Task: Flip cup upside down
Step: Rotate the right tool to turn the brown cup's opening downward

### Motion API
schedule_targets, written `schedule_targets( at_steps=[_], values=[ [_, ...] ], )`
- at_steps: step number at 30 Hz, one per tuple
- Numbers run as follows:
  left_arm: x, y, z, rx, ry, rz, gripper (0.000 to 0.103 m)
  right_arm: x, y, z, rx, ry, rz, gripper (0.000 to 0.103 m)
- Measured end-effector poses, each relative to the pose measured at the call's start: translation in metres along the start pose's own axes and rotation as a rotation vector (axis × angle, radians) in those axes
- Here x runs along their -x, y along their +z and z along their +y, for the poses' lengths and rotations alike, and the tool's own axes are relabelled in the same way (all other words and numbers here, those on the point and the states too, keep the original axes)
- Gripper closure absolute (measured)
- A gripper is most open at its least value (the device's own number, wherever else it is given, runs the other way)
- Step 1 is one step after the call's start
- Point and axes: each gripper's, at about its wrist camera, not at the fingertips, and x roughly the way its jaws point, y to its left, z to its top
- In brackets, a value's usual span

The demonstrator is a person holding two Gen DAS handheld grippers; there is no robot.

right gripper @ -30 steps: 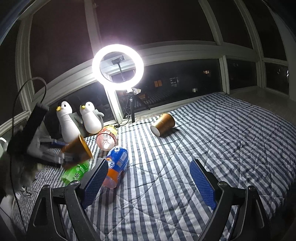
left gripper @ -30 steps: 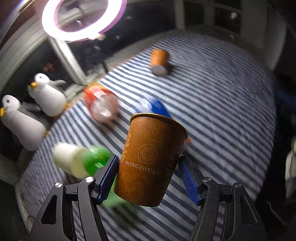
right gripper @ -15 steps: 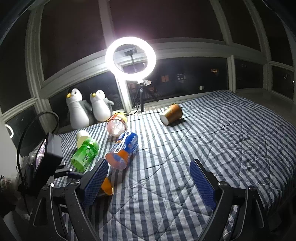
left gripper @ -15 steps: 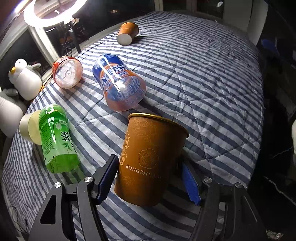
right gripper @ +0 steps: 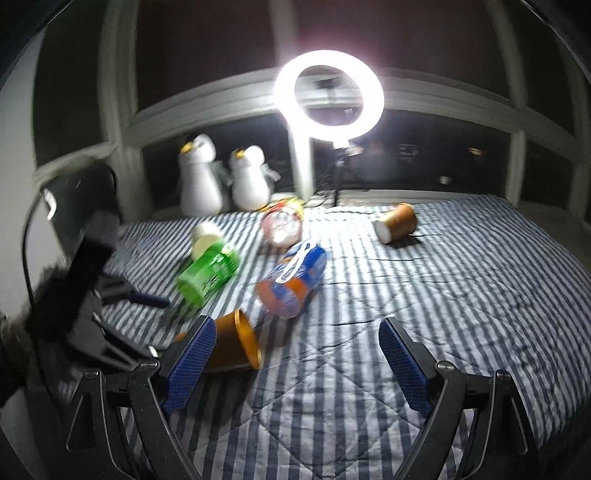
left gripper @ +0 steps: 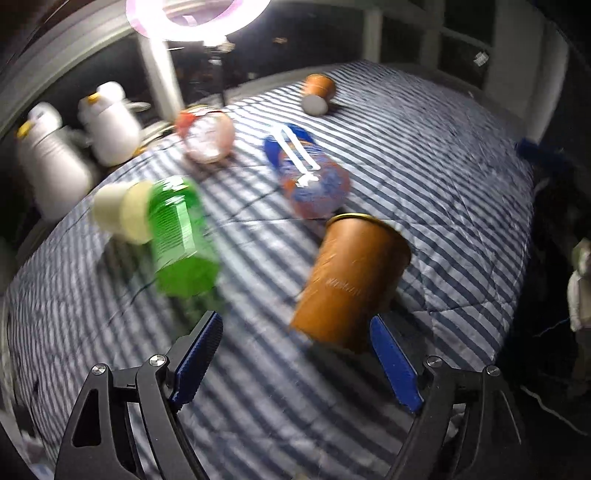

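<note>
A bed [right gripper: 461, 295] covered in a blue-and-white striped quilt fills most of both views, set against dark windows with pale frames. A bright ring light [right gripper: 329, 96] on a stand glows at the top centre of the right wrist view, and its lower arc shows at the top of the left wrist view [left gripper: 192, 22]. Two white toy penguins [right gripper: 221, 177] stand at the window edge of the bed, in the upper left of both frames.

The left gripper [left gripper: 295, 363] has its blue fingers [left gripper: 197, 356] spread wide with nothing between them. The brown paper cup [left gripper: 351, 284] lies tipped on the quilt just ahead of the gripper's right finger, its open gold-rimmed mouth pointing up the frame; whether the finger touches it cannot be told through the blur. In the right wrist view the same cup [right gripper: 240, 345] lies on its side at lower left, partly behind a blue finger.

The right gripper [right gripper: 295, 362] is also spread wide and empty above the quilt at the bottom of its frame.

Lying on the bed beyond the cup are a green bottle [left gripper: 177, 236], a blue-and-orange bottle [left gripper: 306, 173] and a red-and-clear bottle [left gripper: 205, 134]. A second brown cup [right gripper: 397, 223] rests on its side farther back, near the ring light's stand.
</note>
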Motion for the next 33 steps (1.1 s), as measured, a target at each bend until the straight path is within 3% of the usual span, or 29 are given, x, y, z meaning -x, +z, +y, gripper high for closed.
schedule_targets(
  at_steps=[4, 8, 17, 21, 27, 30, 33],
  values=[
    [0.027, -0.027, 0.014, 0.076, 0.058, -0.037, 0.018, -0.016, 0.005, 0.023, 0.165, 0.065, 0.055, 0.016],
    [0.051, -0.063, 0.026, 0.177, 0.063, -0.052, 0.018, -0.031, 0.003, 0.048, 0.348, 0.131, 0.110, 0.016],
    [0.093, -0.125, 0.039, 0.353, 0.076, -0.070, 0.018, -0.058, -0.024, 0.124, 0.975, 0.182, 0.188, 0.016],
    [0.105, -0.140, 0.042, 0.403, 0.072, -0.076, 0.018, -0.078, -0.040, 0.148, 1.208, 0.173, 0.223, 0.027],
    [0.118, -0.161, 0.051, 0.473, 0.083, -0.073, 0.018, -0.102, -0.056, 0.162, 1.419, 0.193, 0.294, 0.030],
    [0.123, -0.166, 0.056, 0.496, 0.084, -0.074, 0.018, -0.115, -0.057, 0.165, 1.454, 0.209, 0.346, 0.040],
    [0.125, -0.168, 0.059, 0.512, 0.075, -0.079, 0.018, -0.126, -0.052, 0.167, 1.467, 0.205, 0.366, 0.042]
  ],
)
